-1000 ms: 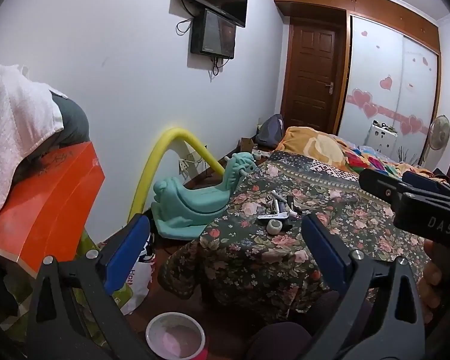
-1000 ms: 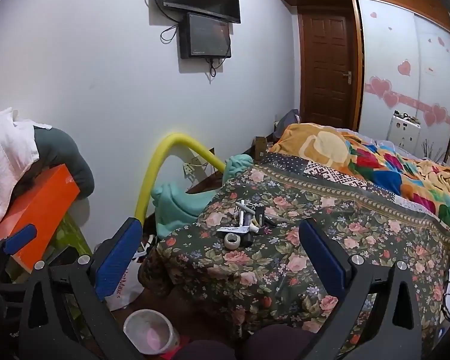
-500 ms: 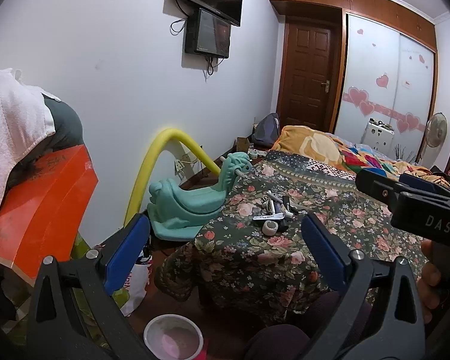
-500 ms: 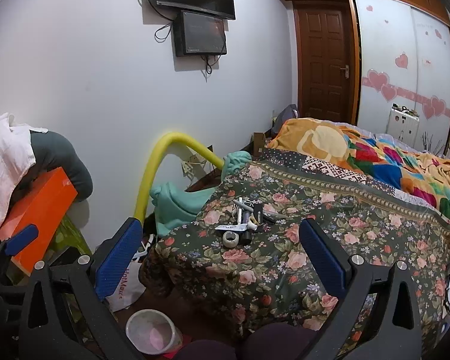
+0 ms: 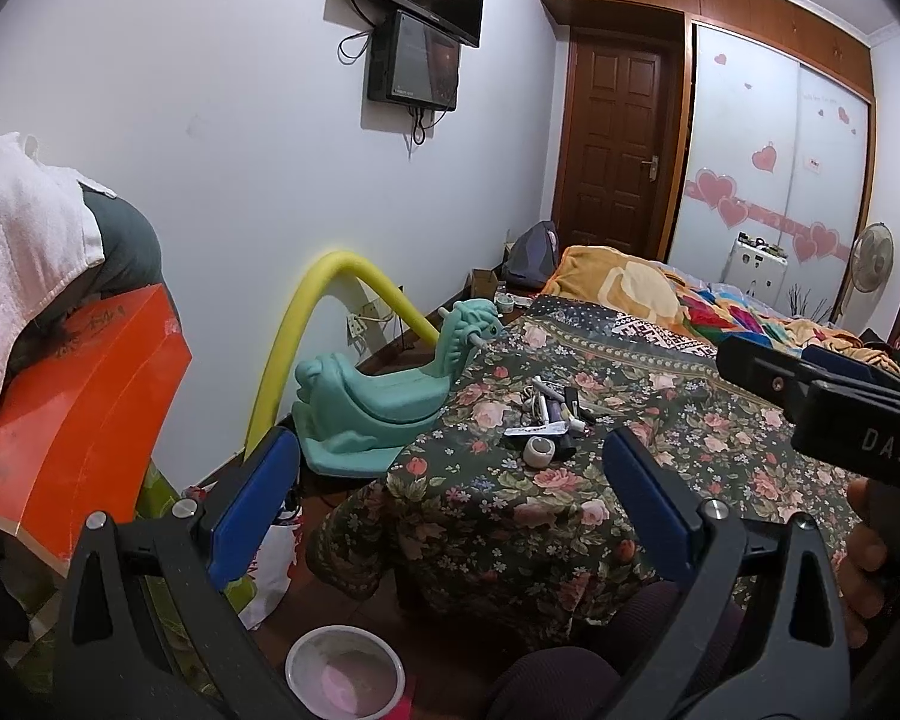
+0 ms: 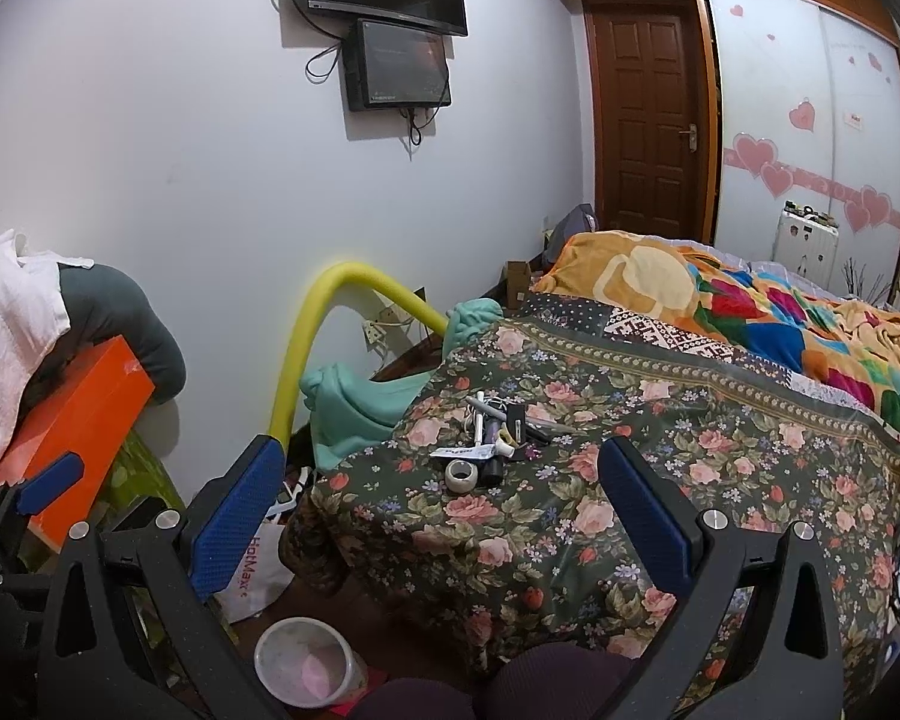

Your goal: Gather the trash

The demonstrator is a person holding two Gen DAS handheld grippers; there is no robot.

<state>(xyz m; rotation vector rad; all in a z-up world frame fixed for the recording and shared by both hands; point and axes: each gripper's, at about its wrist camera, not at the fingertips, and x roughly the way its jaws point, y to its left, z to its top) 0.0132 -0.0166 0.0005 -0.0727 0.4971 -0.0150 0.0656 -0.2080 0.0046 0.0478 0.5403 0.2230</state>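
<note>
Clutter (image 5: 549,420) meant for collecting, a tape roll (image 5: 539,450), tubes and small dark bits, lies in a heap on the floral bedspread (image 5: 510,516), ahead of both grippers. The left gripper (image 5: 450,498) and right gripper (image 6: 444,504) each hang with fingers spread wide and nothing between them. The left view alone shows the right gripper's body at its right edge, while the right view shows more of the small bin (image 6: 303,660) on the floor below.
</note>
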